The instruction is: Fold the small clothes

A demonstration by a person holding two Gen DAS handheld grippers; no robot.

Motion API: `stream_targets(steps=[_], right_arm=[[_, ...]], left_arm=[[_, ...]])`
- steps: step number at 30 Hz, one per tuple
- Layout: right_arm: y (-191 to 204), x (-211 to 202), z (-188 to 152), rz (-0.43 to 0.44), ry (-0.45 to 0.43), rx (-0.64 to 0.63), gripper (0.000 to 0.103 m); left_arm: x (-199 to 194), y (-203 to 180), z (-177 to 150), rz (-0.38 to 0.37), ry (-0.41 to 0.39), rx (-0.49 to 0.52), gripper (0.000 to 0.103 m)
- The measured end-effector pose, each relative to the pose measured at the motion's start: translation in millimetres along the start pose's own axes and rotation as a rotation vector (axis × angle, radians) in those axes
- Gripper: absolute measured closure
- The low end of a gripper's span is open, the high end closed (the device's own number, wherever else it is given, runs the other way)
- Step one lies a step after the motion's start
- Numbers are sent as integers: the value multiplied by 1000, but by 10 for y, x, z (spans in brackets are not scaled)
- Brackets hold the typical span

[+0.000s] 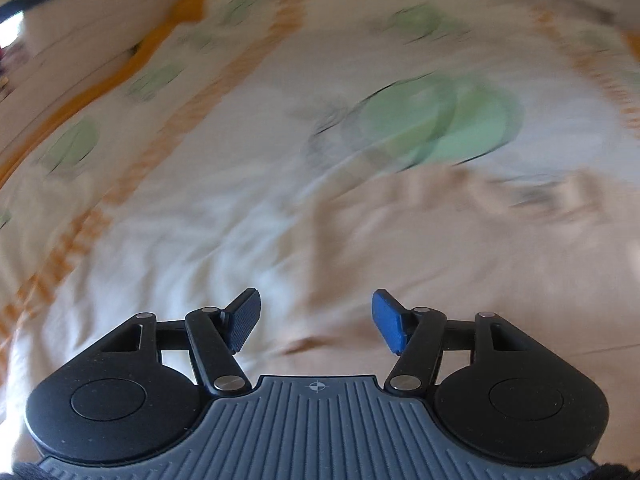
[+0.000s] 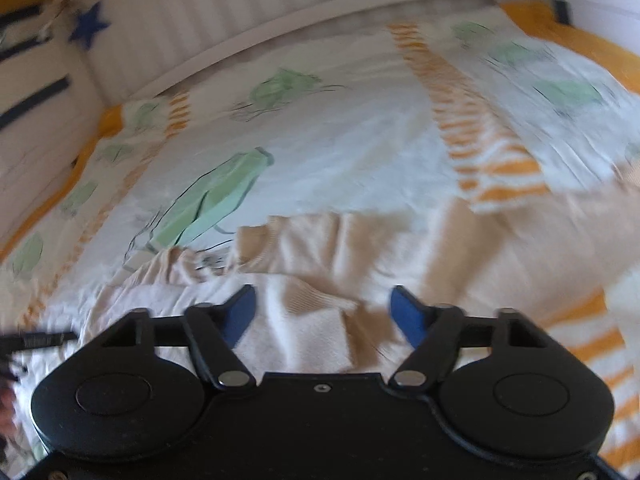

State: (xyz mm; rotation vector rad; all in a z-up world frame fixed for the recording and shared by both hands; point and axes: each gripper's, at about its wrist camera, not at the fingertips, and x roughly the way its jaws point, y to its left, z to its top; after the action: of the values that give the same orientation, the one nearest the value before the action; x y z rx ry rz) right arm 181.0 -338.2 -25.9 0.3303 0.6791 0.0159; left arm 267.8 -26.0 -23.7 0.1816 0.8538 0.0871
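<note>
A small beige garment [image 2: 320,248] lies rumpled on the bed sheet, with a ribbed cuff or hem [image 2: 308,296] folded up between my right fingers. My right gripper [image 2: 323,312] is open just above it, jaws wide on either side of the fabric. In the left wrist view the same beige garment [image 1: 440,240] spreads to the right and under my left gripper [image 1: 316,320], which is open and holds nothing. Both views are blurred by motion.
The bed sheet [image 2: 344,152] is white with green cartoon prints and orange striped bands. A white slatted rail [image 2: 280,24] curves along the far side of the bed. A padded side with a blue star [image 2: 89,24] stands at the left.
</note>
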Motion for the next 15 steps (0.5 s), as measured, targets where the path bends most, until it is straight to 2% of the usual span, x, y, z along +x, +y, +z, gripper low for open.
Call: stream_targets(steps=[2, 3, 9, 15], right_arm=[[60, 56, 35, 9, 13, -53, 56], [70, 90, 58, 12, 22, -65, 59], [-118, 302, 160, -6, 47, -20, 59], [-276, 459, 29, -1, 105, 0, 58]], left_arm=[[-63, -287, 68, -79, -16, 25, 42], [-61, -416, 93, -114, -16, 35, 42], [67, -1092, 108, -245, 18, 92, 42], [325, -1381, -120, -245, 83, 164, 40]])
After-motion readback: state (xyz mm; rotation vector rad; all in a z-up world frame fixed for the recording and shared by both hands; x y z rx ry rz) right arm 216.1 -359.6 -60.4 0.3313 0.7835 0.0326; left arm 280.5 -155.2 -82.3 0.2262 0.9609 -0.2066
